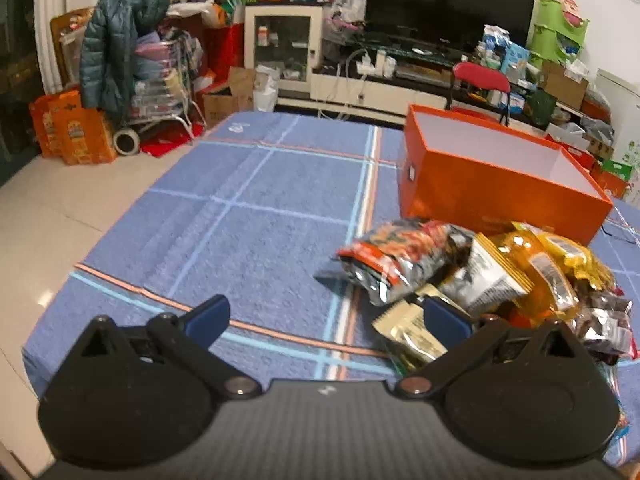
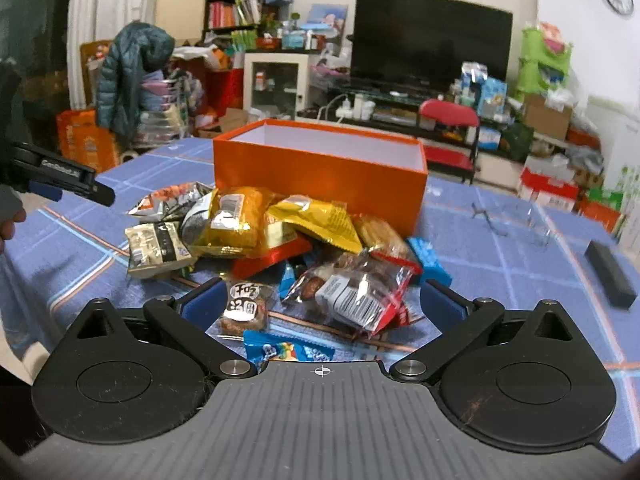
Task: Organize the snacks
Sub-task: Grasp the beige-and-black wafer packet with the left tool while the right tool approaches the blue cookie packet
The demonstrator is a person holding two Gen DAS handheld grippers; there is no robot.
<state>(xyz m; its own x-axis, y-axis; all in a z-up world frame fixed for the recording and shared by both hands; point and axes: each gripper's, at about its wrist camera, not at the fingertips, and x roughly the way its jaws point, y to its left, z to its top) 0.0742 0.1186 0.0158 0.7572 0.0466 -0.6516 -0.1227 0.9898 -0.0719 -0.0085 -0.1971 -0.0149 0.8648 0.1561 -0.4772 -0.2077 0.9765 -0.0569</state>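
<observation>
A heap of snack packets (image 2: 272, 232) lies on the blue checked tablecloth in front of an open orange box (image 2: 320, 168) whose white inside shows nothing. My right gripper (image 2: 324, 306) is open and low over the near edge of the heap. A clear red-edged packet (image 2: 360, 296) and a round biscuit packet (image 2: 246, 306) lie between its fingers, untouched by the pads. My left gripper (image 1: 326, 318) is open over bare cloth, with the heap (image 1: 480, 276) at its right finger and the orange box (image 1: 500, 188) beyond. It also shows at the left edge as the left gripper (image 2: 72, 190).
A pair of glasses (image 2: 508, 220) and a black case (image 2: 610, 276) lie on the cloth right of the box. A red chair (image 2: 448, 120) stands behind the table. The table edge (image 1: 52, 292) drops to the floor on the left.
</observation>
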